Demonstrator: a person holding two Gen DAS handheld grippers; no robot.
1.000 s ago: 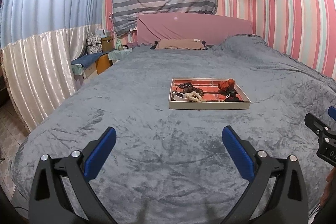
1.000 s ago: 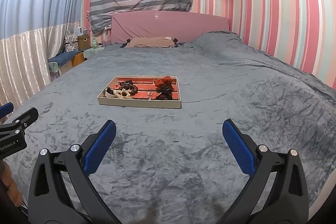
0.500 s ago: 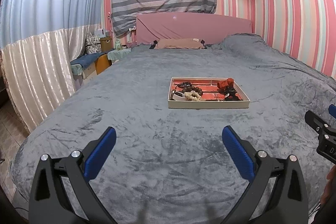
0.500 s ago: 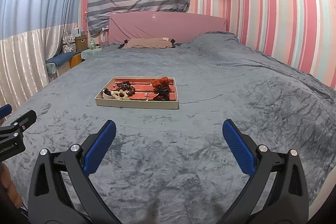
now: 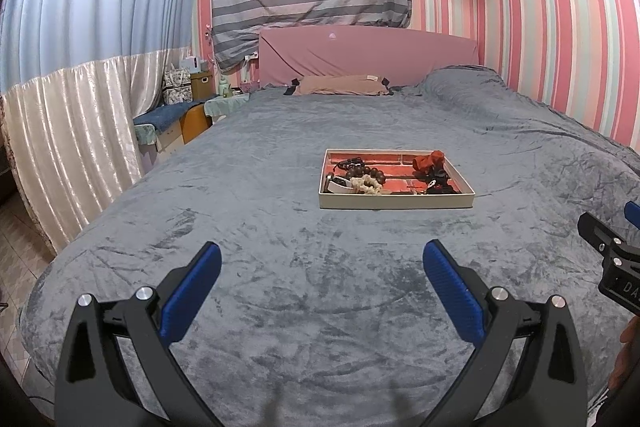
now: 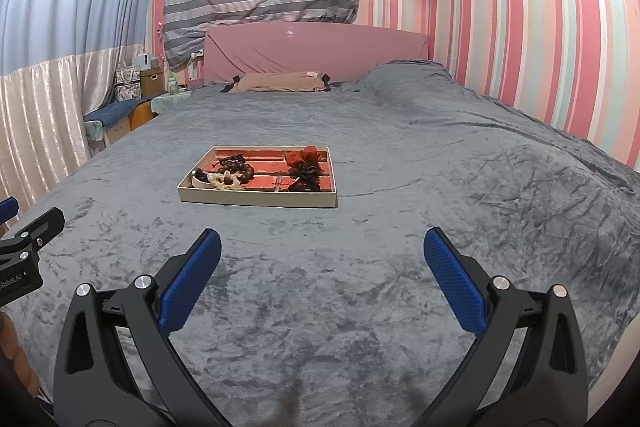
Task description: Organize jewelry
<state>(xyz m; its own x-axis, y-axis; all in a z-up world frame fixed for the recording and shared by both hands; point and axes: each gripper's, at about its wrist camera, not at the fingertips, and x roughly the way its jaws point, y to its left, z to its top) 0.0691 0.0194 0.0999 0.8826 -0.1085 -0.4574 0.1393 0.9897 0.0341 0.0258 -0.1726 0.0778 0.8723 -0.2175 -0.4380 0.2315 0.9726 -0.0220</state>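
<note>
Both my left gripper and right gripper hang over the bed with jaws spread wide, holding nothing. The tray sits mid-bed, jewelry piled inside. Whether sorting is ahead or finished, I can't judge.

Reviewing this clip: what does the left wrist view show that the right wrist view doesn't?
Only the left wrist view shows the right gripper at its right edge and the floor tiles at far left. Only the right wrist view shows the left gripper at its left edge. Both share the jewelry tray on the grey bed, the pink headboard and each view's own open blue fingers.
</note>
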